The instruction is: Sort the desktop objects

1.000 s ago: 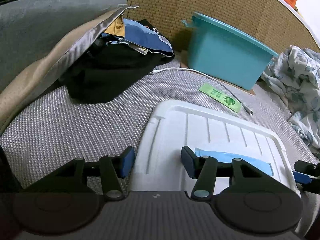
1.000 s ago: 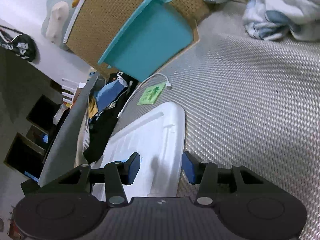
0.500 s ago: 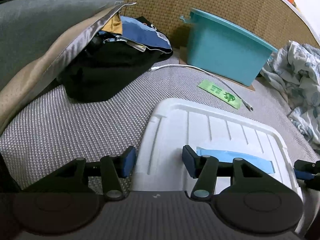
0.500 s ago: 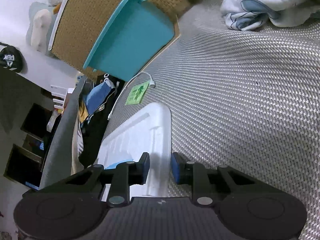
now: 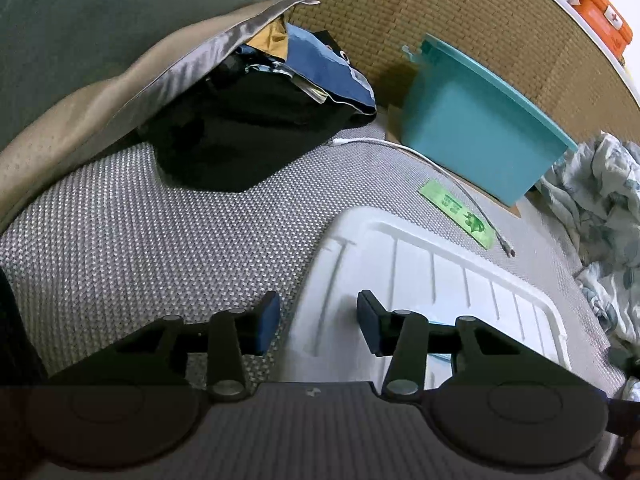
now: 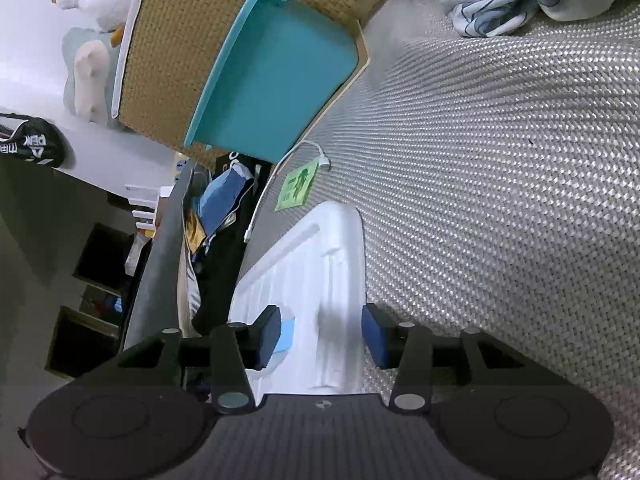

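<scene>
A white plastic lid (image 5: 432, 280) lies on the grey woven surface; it also shows in the right wrist view (image 6: 316, 264). A light blue strip (image 6: 286, 334) lies on it. My left gripper (image 5: 318, 326) is open, its jaws either side of the lid's left edge. My right gripper (image 6: 320, 336) is open, its jaws astride the lid's right edge. A green card (image 5: 460, 214) and a white cable (image 5: 420, 156) lie beyond the lid, in front of a teal bin (image 5: 476, 128); the bin also shows in the right wrist view (image 6: 276, 84).
A pile of dark clothes (image 5: 248, 128) and a beige pillow (image 5: 120, 92) sit at the left. A crumpled floral cloth (image 5: 600, 216) lies at the right. A woven headboard (image 5: 460, 12) stands behind the bin. Grey woven surface (image 6: 500, 200) stretches to the right of the lid.
My right gripper narrowed over the lid's edge half a second ago and has opened wide again. My left gripper stayed open and tilted, so the view shifted up and left.
</scene>
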A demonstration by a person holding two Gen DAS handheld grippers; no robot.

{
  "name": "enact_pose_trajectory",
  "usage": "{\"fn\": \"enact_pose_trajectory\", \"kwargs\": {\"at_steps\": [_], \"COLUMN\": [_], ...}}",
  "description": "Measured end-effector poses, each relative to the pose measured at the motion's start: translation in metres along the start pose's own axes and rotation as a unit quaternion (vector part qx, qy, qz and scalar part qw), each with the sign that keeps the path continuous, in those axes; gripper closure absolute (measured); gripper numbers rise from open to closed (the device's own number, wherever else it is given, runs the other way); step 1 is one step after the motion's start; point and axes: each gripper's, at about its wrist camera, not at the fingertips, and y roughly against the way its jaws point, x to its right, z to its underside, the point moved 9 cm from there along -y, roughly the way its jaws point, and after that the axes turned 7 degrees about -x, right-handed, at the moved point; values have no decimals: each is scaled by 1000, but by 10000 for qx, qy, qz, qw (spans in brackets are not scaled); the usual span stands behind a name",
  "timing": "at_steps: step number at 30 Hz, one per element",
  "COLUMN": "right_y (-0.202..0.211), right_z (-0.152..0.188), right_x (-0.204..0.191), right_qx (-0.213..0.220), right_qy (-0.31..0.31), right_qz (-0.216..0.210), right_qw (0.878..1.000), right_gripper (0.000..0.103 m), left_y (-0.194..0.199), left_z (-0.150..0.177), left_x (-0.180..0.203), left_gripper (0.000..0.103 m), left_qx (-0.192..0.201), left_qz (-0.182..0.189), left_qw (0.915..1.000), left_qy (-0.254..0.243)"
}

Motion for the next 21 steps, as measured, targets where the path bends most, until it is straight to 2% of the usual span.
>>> {"fn": "enact_pose_trajectory", "kwargs": {"at_steps": [2,6,7,8,12,14,16,18,21], "right_y": [-5,-12,-15,-17,1,10,10,10,7], "right_z": [3,8,11,12,0,-1,1,3,4], "right_x": [-8,-23,-26,-26,-15,-16,-14,-10,-3], "right_qx": [-185,-552,-634,-647,-322,-226,-238,-229,-239], "right_qy": [-107,-321,-208,7,-179,-43,-16,105,202], "right_qz": [-449,-1342,-1304,-1005,-795,-566,-364,10,383], "right_qw": [9988,9889,9892,9928,9962,9981,9991,9997,9988], "right_gripper": [37,38,38,41,42,42,41,39,40], "left_y": [0,0,0,0,0,1,1,2,2], "left_z": [0,-1,-1,-1,-1,-1,-1,-1,-2], "left_x": [0,0,0,-1,-1,0,1,1,1], "left_gripper": [55,55,55,55,55,56,56,56,56], "left_qx": [3,14,12,13,23,36,47,58,55], "left_qz": [10,9,15,19,17,5,-8,-12,-7], "left_qw": [10000,10000,10000,10000,10000,10000,10000,10000,10000], "left_qy": [11,13,14,11,23,9,-10,-22,-23]}}
